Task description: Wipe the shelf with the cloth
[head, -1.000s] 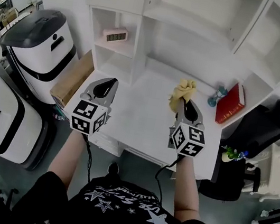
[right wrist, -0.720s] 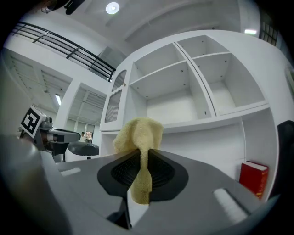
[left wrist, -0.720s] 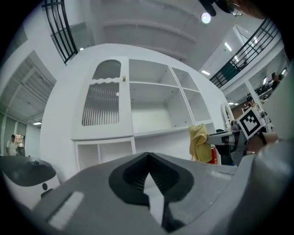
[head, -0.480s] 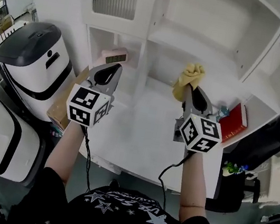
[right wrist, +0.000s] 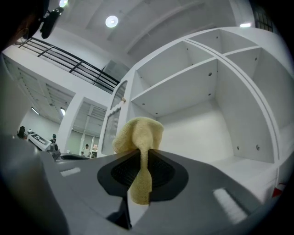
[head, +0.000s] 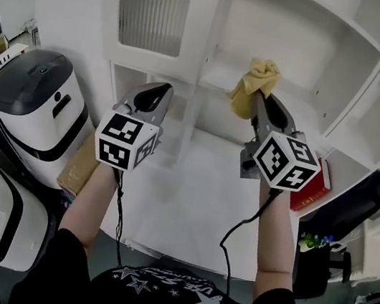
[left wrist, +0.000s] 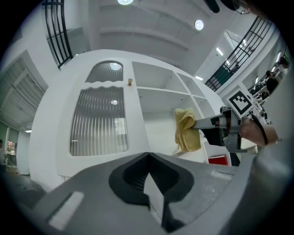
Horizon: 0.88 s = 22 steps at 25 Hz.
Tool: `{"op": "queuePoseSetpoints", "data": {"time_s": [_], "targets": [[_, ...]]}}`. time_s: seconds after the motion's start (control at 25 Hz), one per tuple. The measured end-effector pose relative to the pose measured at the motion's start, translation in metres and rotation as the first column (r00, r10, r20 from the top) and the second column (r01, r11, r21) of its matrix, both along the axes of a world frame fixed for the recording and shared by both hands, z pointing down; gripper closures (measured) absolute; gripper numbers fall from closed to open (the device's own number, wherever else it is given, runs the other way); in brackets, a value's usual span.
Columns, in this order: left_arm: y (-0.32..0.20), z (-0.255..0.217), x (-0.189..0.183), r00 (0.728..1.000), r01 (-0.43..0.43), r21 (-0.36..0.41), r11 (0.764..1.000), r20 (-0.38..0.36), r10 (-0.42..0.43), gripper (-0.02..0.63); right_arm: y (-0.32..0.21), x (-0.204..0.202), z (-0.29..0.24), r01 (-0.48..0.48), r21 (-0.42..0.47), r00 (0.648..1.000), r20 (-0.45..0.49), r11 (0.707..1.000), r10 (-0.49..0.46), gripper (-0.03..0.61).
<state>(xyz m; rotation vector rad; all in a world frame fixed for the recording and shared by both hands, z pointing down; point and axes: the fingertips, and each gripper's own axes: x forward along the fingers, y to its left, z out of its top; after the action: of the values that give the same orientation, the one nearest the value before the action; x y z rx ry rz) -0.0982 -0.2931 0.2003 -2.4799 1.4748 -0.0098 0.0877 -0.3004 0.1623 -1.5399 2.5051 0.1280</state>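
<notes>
Right tool (head: 260, 99) lifted crumpled terry cloth (head: 250, 85)

- Looks like a lab or test hall: high ceiling with round lamps (right wrist: 111, 21), upper-level railings (right wrist: 73, 62).
- White shelf unit (head: 296, 43) beside bulky white machines (head: 35, 102).

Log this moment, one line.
right gripper: shut on yellow cloth | left gripper: shut, empty | yellow cloth near shelf, contact unclear

Cloth (head: 254, 86) in right tool (head: 260, 99), seemingly before the shelf (head: 307, 106); left tool (head: 158, 92) leftward
</notes>
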Motion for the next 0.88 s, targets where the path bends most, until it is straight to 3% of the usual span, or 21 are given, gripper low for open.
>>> {"op": "queuePoseSetpoints", "data": {"time_s": [0.32,0.88], "targets": [[-0.029,-0.049,0.014,1.0,0.024,0.058,0.998,0.009,-0.025,0.614,-0.065,-0.001,-0.057,-0.021,0.058,0.994,-0.11,0.998,0.028,0.503],[-0.07,-0.096,0.004,0.986,0.167,0.109,0.98,-0.008,-0.167,0.614,-0.189,-0.02,-0.133,0.03,0.057,0.988,-0.151,0.998,-0.021,0.503]]}}
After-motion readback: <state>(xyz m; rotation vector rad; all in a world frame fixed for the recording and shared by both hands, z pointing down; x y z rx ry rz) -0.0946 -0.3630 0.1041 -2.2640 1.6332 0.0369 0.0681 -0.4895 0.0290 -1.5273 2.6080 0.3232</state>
